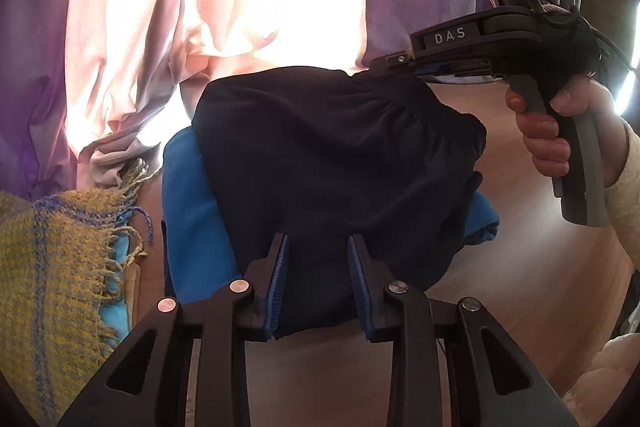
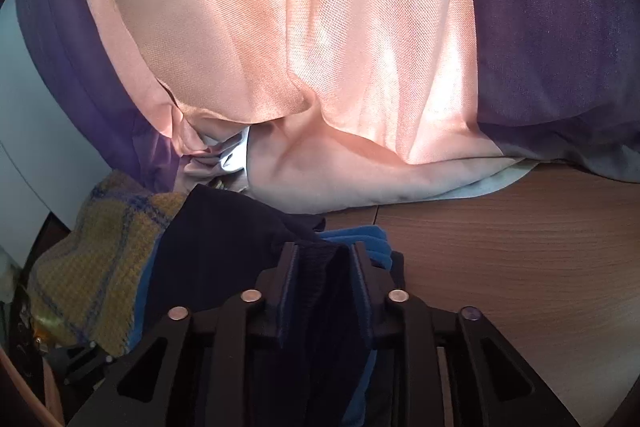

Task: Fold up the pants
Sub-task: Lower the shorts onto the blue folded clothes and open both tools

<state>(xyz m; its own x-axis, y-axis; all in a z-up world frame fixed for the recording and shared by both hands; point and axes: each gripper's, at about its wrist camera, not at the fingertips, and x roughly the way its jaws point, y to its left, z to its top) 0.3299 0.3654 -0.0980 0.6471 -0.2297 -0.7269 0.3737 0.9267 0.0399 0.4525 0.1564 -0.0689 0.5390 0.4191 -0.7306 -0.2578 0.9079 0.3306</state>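
Currently, both claws pinch the navy pants point(image 1: 340, 155): left gripper point(image 1: 318, 247) at 6 o'clock, right gripper point(image 2: 326, 255) on the waistband; release together, edges aligned.

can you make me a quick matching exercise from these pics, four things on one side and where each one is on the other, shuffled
Things:
1. dark pants
2. blue garment
3. yellow scarf
4. pink curtain

Places:
A. hanging behind the table
B. bunched at the left, fringe showing
C. lying under the dark fabric
D. between the pads of both tools, left tool and right tool

Pairs: 1-D, 2-C, 3-B, 4-A
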